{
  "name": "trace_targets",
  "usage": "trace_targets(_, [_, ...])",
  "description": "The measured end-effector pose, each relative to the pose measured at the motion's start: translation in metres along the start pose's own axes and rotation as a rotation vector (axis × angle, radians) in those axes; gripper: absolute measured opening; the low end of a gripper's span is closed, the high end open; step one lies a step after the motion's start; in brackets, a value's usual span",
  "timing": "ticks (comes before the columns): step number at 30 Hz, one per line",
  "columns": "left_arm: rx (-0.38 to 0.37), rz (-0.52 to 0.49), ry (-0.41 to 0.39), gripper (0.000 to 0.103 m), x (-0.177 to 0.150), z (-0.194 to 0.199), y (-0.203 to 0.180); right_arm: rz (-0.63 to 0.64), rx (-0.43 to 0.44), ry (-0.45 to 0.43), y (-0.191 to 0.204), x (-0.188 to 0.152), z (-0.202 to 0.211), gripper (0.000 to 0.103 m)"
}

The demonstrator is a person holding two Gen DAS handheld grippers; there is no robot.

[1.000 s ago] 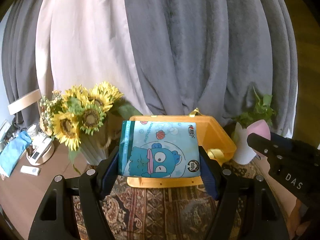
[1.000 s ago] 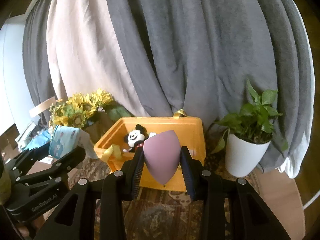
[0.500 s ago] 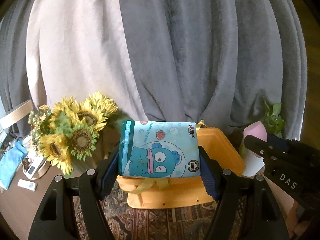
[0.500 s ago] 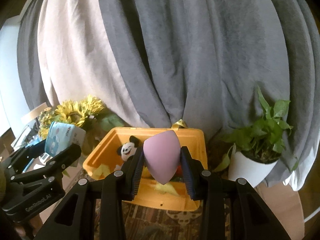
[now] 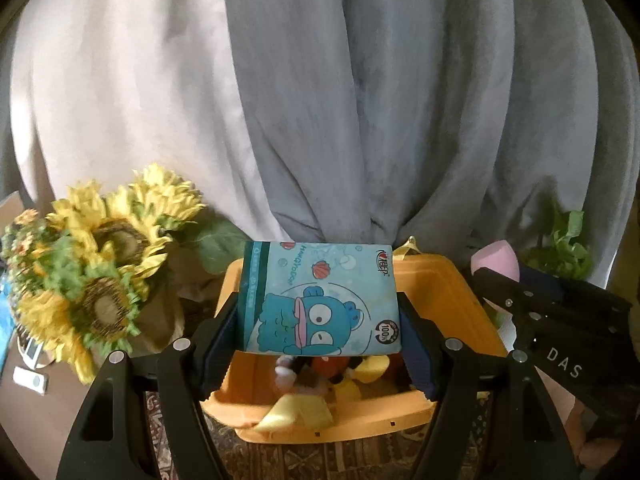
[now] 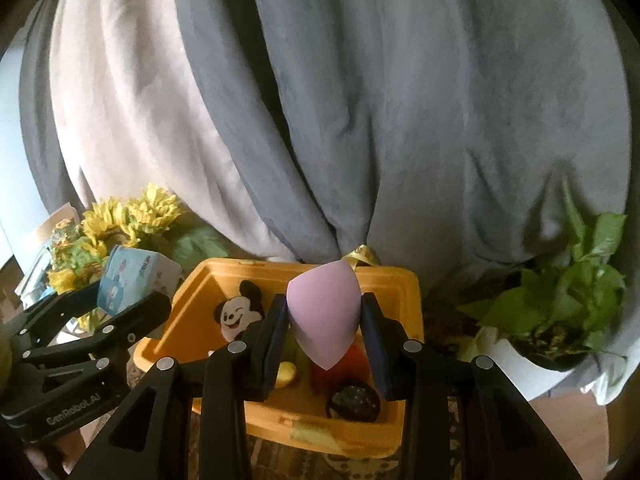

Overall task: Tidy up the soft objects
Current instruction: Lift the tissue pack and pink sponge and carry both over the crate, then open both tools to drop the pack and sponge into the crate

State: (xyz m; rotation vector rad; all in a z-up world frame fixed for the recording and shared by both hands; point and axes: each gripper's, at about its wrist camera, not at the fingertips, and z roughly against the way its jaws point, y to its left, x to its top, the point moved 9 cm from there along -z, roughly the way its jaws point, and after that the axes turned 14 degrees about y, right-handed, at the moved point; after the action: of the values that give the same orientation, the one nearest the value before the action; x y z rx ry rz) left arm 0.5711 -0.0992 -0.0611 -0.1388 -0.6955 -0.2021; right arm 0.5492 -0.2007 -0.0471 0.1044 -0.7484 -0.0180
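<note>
My left gripper (image 5: pixel 320 328) is shut on a blue cartoon tissue pack (image 5: pixel 320 300) and holds it above the near-left part of the orange bin (image 5: pixel 472 312). My right gripper (image 6: pixel 324 328) is shut on a pink teardrop sponge (image 6: pixel 324 316), held above the same orange bin (image 6: pixel 408 304). Inside the bin lie a Mickey Mouse plush (image 6: pixel 238 314), a dark round toy (image 6: pixel 354 400) and yellow soft items (image 5: pixel 296 412). The tissue pack also shows at the left of the right wrist view (image 6: pixel 132 280), and the sponge at the right of the left wrist view (image 5: pixel 496 260).
A sunflower bouquet (image 5: pixel 96 280) stands left of the bin. A potted green plant in a white pot (image 6: pixel 560 320) stands to its right. Grey and cream curtains (image 5: pixel 360 100) hang behind. The bin sits on a patterned cloth (image 5: pixel 320 460). Small items (image 5: pixel 30 380) lie at the far left.
Both grippers have moved forward and higher over the orange bin, each still holding its object. The bin's contents now show below the tissue pack and the sponge.
</note>
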Motion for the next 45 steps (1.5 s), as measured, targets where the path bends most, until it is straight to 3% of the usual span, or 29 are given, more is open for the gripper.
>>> trace_targets(13, [-0.043,-0.097,0.176,0.072,0.020,-0.074,-0.016,-0.002,0.036,0.201,-0.020,0.012,-0.072,0.038])
trace_targets(22, [-0.142,-0.149,0.305,0.072,0.018,-0.113,-0.034,0.007,0.056,0.324,-0.032,0.008,-0.108,0.038])
trace_targets(28, [-0.136,-0.175,0.366,0.073,0.015,-0.131,-0.038,0.011,0.069,0.379,-0.036,0.006,-0.121,0.039])
trace_targets(33, [-0.111,-0.178,0.376,0.082,0.014,-0.136,-0.036,-0.001,0.066,0.409,-0.039,0.006,-0.132,0.042])
trace_targets(41, [-0.095,-0.174,0.365,0.084,0.011,-0.130,-0.033,-0.008,0.076,0.435,-0.041,0.000,-0.134,0.042])
trace_targets(45, [-0.066,-0.162,0.345,0.084,0.008,-0.118,-0.027,-0.003,0.038,0.423,-0.041,-0.001,-0.130,0.042])
